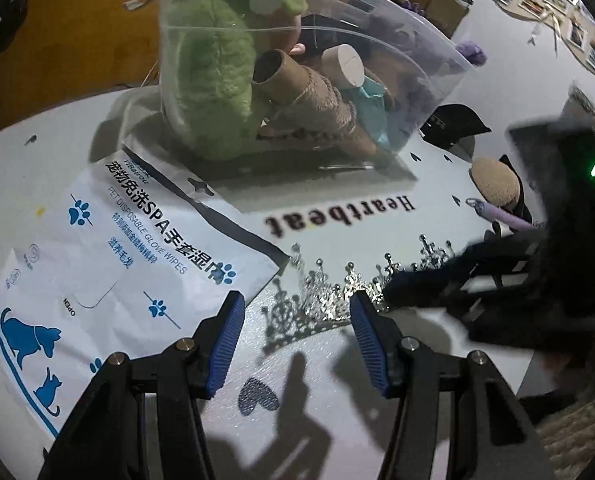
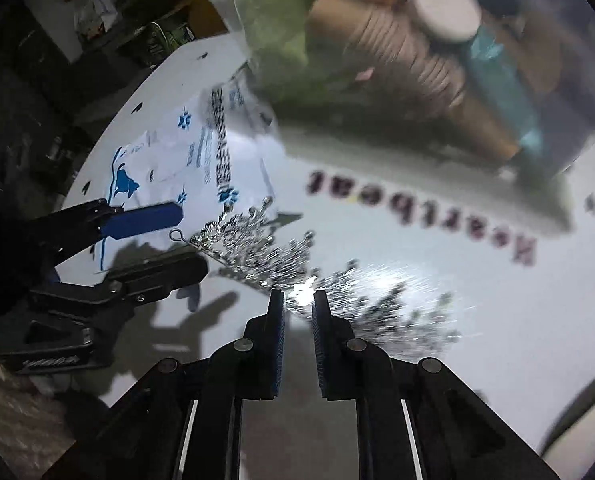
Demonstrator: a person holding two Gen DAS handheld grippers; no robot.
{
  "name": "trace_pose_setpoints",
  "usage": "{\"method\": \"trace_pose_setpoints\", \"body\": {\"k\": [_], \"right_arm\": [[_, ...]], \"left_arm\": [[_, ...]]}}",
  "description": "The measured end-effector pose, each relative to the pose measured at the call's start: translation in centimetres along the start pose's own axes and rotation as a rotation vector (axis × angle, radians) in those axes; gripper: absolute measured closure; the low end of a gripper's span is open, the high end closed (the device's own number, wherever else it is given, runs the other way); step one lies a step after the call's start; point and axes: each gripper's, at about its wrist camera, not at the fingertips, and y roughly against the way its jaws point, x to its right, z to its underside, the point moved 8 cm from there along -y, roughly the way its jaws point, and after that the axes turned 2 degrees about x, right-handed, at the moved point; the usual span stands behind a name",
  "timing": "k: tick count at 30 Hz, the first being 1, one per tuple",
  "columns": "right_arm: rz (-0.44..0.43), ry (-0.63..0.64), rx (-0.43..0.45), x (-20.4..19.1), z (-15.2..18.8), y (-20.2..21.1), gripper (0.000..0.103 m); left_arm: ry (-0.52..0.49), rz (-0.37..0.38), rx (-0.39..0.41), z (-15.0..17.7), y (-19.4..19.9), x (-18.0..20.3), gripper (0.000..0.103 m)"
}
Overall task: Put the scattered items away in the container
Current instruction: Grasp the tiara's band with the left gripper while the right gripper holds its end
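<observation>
A clear plastic container (image 1: 377, 92) is standing on the white table (image 1: 337, 380), tilted in the left wrist view. It is holding a green plush item (image 1: 209, 80), a brown cardboard tube wound with twine (image 1: 313, 96), a second tube with a pale round end (image 1: 347, 66), a teal item (image 1: 371, 108) and a purple plush item (image 1: 401, 32). The container's contents are appearing blurred in the right wrist view, so finer detail cannot be told there.

A silver tiara (image 1: 337, 284) is lying on the table in front of the container, just beside the printed word "Heartbeat" (image 1: 341, 216). A white pack of pet glove wipes (image 1: 97, 260) is lying flat to the left of the tiara, with one corner near it.

The left gripper (image 1: 297, 304) is standing wide open, its blue pads (image 1: 229, 340) spread to either side of the tiara's near band and gripping nothing. The tiara is sitting just beyond and between the fingertips; contact cannot be told.

The right gripper (image 2: 298, 300) is showing its jaws nearly closed with a narrow gap. The tiara (image 2: 257, 248) is lying directly ahead of its fingertips, and a bright blurred part of it is appearing in the gap. Whether the pads are clamping it cannot be told.

A round tan brush (image 1: 495, 184) and a purple pen-like item (image 1: 497, 212) are lying to the right of the container.
</observation>
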Motion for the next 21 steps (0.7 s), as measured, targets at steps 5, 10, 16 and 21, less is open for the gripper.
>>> {"method": "trace_pose_setpoints", "body": {"k": [5, 10, 16, 21], "right_arm": [[-0.017, -0.011, -0.010, -0.6, 0.2, -1.7, 0.090], [-0.034, -0.023, -0.021, -1.2, 0.4, -3.4, 0.091], [-0.023, 0.004, -0.022, -1.8, 0.6, -4.5, 0.091], [0.039, 0.112, -0.003, -2.6, 0.9, -4.5, 0.091]], "left_arm": [[0.003, 0.011, -0.033, -0.3, -0.4, 0.3, 0.049], [-0.003, 0.033, -0.063, -0.7, -0.7, 0.6, 0.049], [0.043, 0.088, -0.135, -1.0, -2.0, 0.5, 0.049], [0.101, 0.119, -0.229, -1.3, -3.1, -0.3, 0.052]]}}
